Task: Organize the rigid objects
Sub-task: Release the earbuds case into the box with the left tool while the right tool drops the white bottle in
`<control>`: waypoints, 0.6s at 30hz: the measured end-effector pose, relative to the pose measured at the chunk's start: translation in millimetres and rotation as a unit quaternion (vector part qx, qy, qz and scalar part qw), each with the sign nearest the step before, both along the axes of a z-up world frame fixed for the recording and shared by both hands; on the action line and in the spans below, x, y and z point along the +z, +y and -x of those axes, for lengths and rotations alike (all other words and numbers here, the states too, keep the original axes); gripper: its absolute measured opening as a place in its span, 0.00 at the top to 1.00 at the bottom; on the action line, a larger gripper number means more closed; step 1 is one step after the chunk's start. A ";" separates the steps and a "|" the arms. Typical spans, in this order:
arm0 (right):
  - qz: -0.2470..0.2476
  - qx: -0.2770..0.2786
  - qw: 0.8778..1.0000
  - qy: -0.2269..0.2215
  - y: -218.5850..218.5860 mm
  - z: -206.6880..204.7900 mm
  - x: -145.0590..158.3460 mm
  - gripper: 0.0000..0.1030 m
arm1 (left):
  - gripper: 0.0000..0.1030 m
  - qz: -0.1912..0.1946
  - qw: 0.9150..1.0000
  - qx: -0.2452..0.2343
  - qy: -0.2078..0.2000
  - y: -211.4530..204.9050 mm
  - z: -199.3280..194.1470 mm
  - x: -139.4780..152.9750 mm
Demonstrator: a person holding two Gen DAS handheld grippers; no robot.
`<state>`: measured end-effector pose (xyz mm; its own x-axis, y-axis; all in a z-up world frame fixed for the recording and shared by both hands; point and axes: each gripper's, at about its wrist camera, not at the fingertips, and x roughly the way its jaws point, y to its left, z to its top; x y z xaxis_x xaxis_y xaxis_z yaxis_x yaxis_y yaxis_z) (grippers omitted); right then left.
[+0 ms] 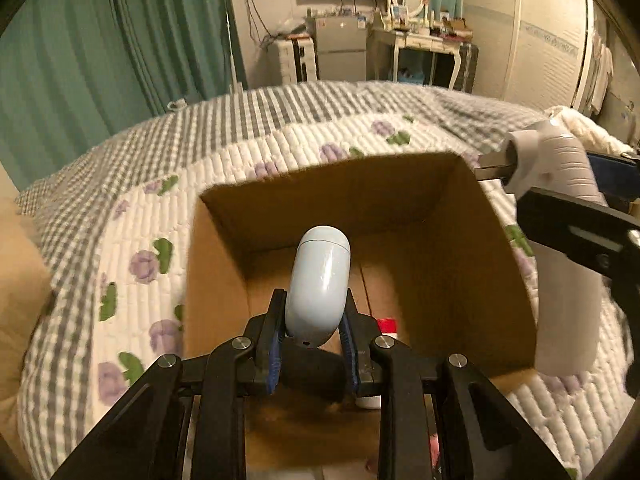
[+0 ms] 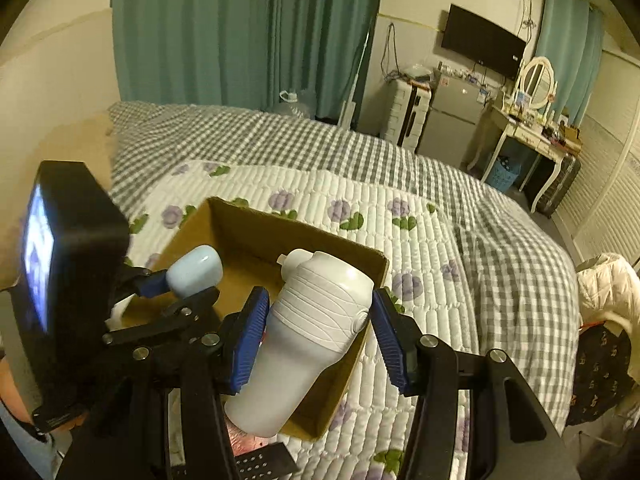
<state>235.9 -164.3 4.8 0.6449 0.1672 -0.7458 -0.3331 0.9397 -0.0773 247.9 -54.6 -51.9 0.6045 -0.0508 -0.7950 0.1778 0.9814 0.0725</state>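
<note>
An open cardboard box (image 1: pixel 448 216) sits on the quilted bed; it also shows in the right wrist view (image 2: pixel 256 224). My left gripper (image 1: pixel 314 320) is shut on a pale blue capsule-shaped case (image 1: pixel 320 280) and holds it over the box; the case also shows in the right wrist view (image 2: pixel 196 270). My right gripper (image 2: pixel 316 328) is shut on a white bottle (image 2: pixel 312 332) with a spout lid, held at the box's right rim; the bottle also shows in the left wrist view (image 1: pixel 560 240). A small white item with a red cap (image 1: pixel 387 326) lies in the box.
The floral quilt (image 2: pixel 400 248) lies over a grey checked bedcover (image 2: pixel 320 148). Green curtains, a small fridge (image 1: pixel 340 48), a dressing table (image 1: pixel 424 40) and a wardrobe stand beyond the bed. A white jacket (image 2: pixel 608 284) lies at the right.
</note>
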 end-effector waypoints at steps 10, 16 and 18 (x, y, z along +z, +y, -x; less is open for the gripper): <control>0.005 -0.001 1.000 0.029 -5.3 -29.0 -38.0 0.49 | 0.72 0.000 1.000 -0.003 0.010 -4.3 -19.0 -26.1; 0.007 -0.004 0.999 0.037 -5.4 -42.9 -50.0 0.49 | 0.45 -0.006 1.000 0.003 -0.012 0.5 -16.4 -18.2; 0.007 -0.005 0.999 0.039 -5.9 -45.4 -51.4 0.49 | 0.45 -0.003 1.000 0.004 -0.018 2.7 -12.5 -12.6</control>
<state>281.3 -170.2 -46.6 0.5865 0.1502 -0.7959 -0.3288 0.9422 -0.0645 260.4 -51.9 -64.5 0.6334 -0.0420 -0.7727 0.1673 0.9823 0.0838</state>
